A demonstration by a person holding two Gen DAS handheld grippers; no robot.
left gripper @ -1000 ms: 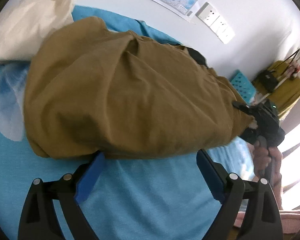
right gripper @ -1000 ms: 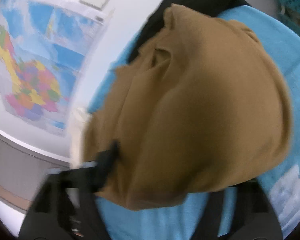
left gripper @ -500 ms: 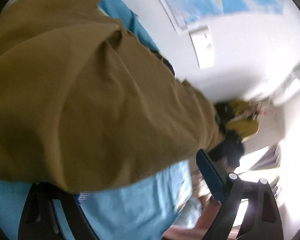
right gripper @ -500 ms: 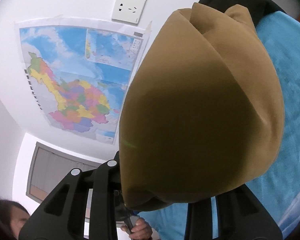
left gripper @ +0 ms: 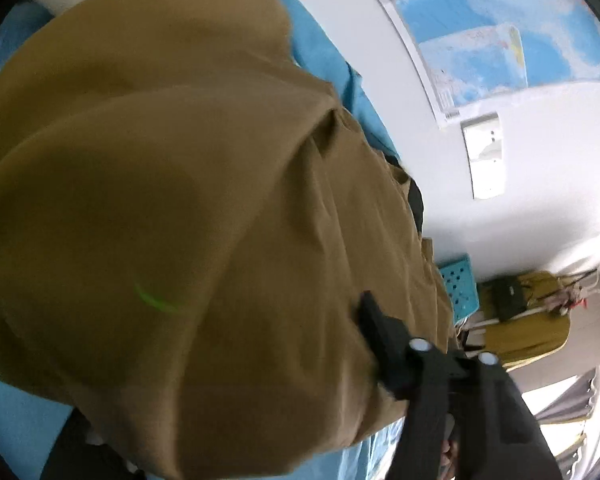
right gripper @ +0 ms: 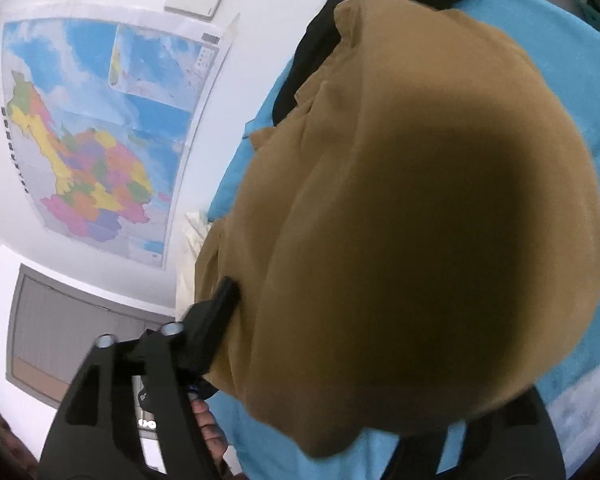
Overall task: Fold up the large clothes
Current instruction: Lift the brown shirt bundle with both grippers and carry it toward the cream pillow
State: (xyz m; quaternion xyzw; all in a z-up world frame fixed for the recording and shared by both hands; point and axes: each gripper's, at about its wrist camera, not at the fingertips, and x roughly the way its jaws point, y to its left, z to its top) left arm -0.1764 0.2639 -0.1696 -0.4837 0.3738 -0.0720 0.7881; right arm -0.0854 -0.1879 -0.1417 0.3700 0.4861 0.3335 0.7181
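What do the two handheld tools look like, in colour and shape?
Both tools are black. The left tool and the right tool have angular, open-framed arms with round silver pins at the joints. No cables or sleeves are visible.

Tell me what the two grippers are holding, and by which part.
Brown garment, bunched near edge between both pairs of jaws. Left gripper has just been closing on it; grip cannot be confirmed. Right gripper has just been opening, apparently letting go.

My left gripper [left gripper: 235, 392] jaws have just been closing, brown garment [left gripper: 187, 208] bunched between them over the blue bedsheet [left gripper: 324, 56].
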